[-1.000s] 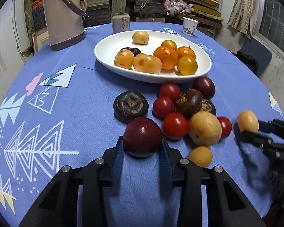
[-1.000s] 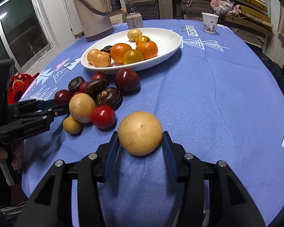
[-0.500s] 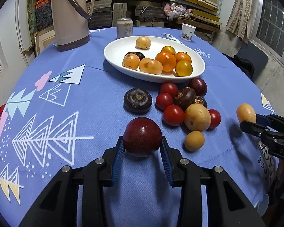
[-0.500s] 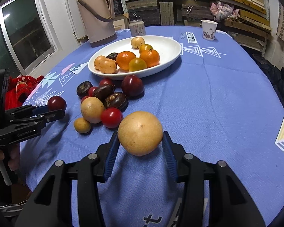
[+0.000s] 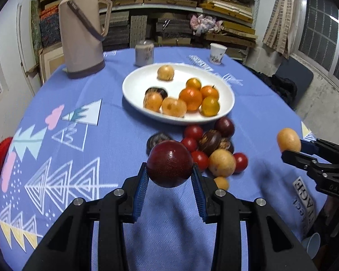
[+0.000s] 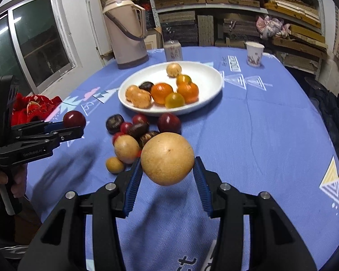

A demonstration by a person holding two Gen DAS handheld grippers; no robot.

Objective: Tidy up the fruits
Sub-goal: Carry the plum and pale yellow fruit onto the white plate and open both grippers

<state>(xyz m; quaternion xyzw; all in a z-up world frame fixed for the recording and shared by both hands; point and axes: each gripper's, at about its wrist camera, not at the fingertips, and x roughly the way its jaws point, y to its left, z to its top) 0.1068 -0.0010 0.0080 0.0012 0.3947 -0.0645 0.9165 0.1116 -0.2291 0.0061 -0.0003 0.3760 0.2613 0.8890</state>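
My left gripper [image 5: 169,176] is shut on a dark red plum [image 5: 169,163] and holds it above the blue tablecloth. The right gripper [image 6: 168,169] is shut on a tan round fruit [image 6: 167,158], also lifted off the cloth. Each gripper shows in the other's view: the right gripper [image 5: 292,149] at the right edge, the left gripper [image 6: 75,128] at the left. A white oval plate [image 5: 226,108] with oranges and tan fruits lies beyond. A loose pile of fruit [image 5: 211,149] with red tomatoes, dark plums and tan fruits sits in front of the plate.
A beige thermos jug [image 5: 81,29] stands at the far left of the round table, a can [image 5: 144,53] and a paper cup [image 5: 217,53] behind the plate. Red cloth [image 6: 31,107] lies off the table's left edge. Shelves of stacked boards fill the background.
Both grippers have risen with their fruits, so the table and the fruit pile look farther below. Each fruit stays clamped as before.
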